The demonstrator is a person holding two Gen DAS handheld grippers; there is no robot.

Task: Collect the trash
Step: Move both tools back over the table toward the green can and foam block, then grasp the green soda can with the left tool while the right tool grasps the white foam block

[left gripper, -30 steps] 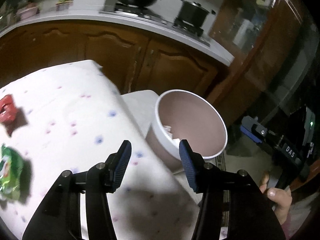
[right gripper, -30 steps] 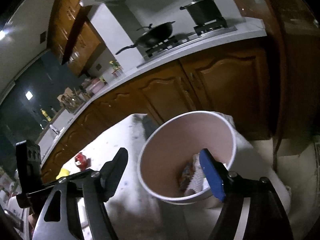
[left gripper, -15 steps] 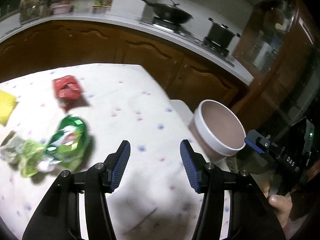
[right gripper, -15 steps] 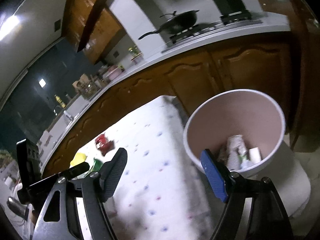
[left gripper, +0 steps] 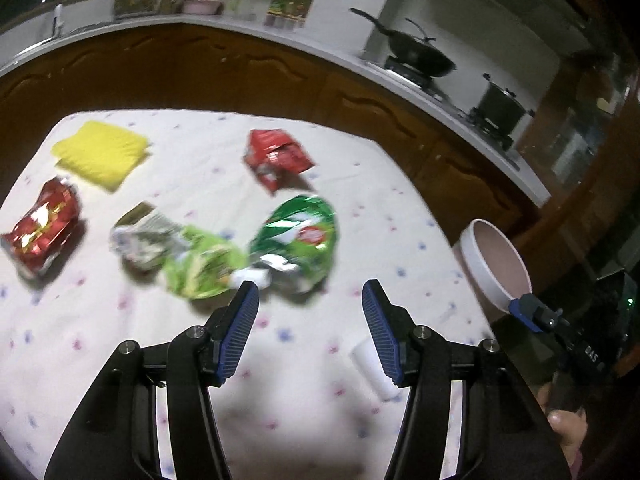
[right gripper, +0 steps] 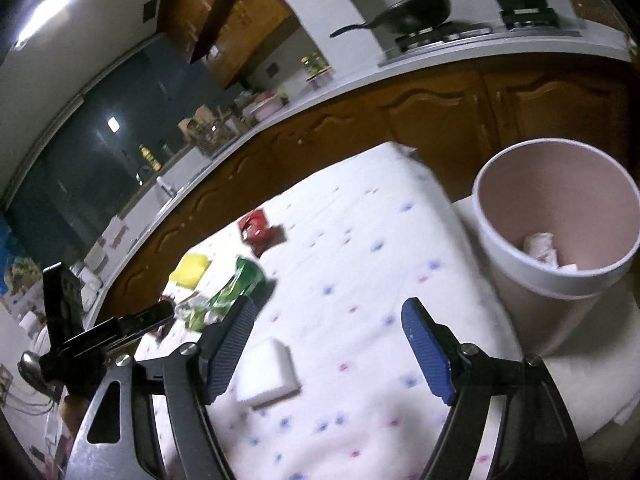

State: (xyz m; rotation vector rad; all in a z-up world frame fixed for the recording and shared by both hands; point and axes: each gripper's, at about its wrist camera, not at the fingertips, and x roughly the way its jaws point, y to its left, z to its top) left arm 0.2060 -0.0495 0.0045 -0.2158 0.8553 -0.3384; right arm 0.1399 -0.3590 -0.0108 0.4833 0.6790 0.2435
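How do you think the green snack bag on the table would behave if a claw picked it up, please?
The green snack bag looks crumpled and flattened, so it is probably floppy and light. Its shiny foil suggests it may slip between pads. It seems unlikely to roll.

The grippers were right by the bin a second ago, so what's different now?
Both have swung away from the trash bin toward the wrappers on the table. The left gripper now faces the green bag; the right gripper hangs over a white block. Both stayed open and empty; the trash hasn't moved.

White tablecloth (left gripper: 200, 360) with blue-pink dots, green wrapper (left gripper: 300, 236), red packet (left gripper: 276, 156), yellow cloth (left gripper: 100, 154)
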